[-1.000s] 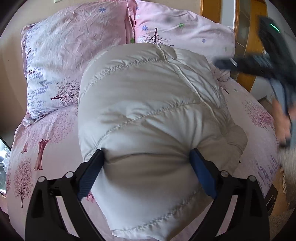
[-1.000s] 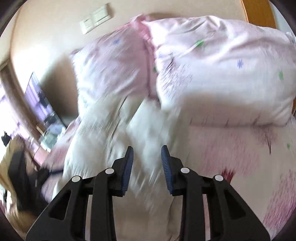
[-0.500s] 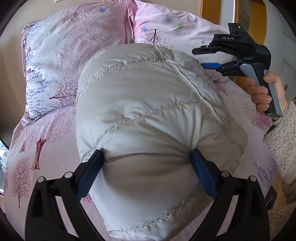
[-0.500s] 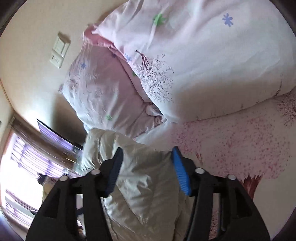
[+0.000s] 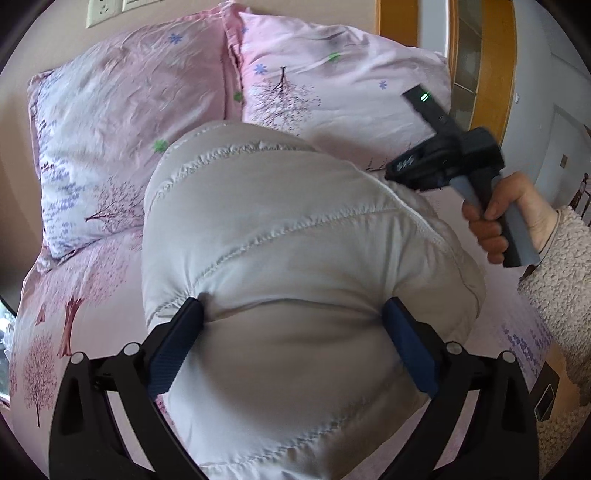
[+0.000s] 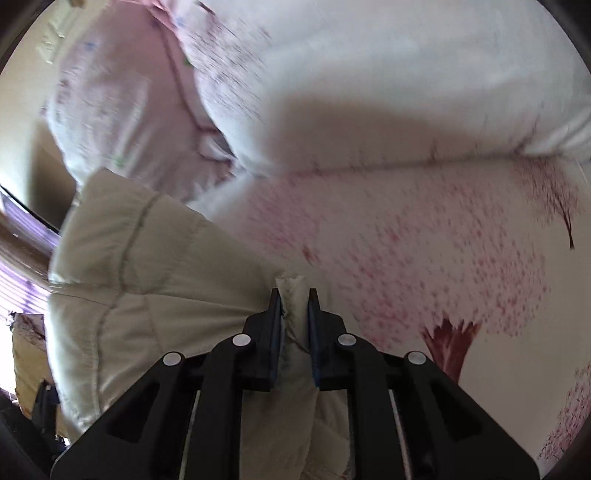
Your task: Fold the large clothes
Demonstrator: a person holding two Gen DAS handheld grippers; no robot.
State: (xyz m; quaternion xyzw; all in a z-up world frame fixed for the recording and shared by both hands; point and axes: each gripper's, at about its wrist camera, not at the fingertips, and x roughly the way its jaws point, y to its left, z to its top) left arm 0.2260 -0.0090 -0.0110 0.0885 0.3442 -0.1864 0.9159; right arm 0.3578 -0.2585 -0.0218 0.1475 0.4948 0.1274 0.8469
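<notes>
Here, in the left wrist view, the left gripper (image 5: 291, 325) has its jaws spread wide, straddling a thick fold of a puffy white jacket (image 5: 288, 236) that bulges between them and lies on the bed (image 5: 74, 295). Two pink pillows (image 5: 122, 122) stand just beyond the jacket, under a wall socket (image 5: 101, 11). At the right, a hand (image 5: 506, 214) holds the right gripper (image 5: 413, 168) against the jacket's far edge. In the right wrist view, blurred by motion, the right gripper (image 6: 295, 306) is clamped on a narrow pinch of the jacket (image 6: 155, 295), with the flowered sheet (image 6: 424, 258) beside it and a pillow (image 6: 388, 74) close ahead. The step in hand looks like gathering the jacket's edge for another fold. The next move likely calls for lifting that pinched edge across the bulk while the left gripper steadies it. The padding may spring back, and the pillows crowd the far side.
</notes>
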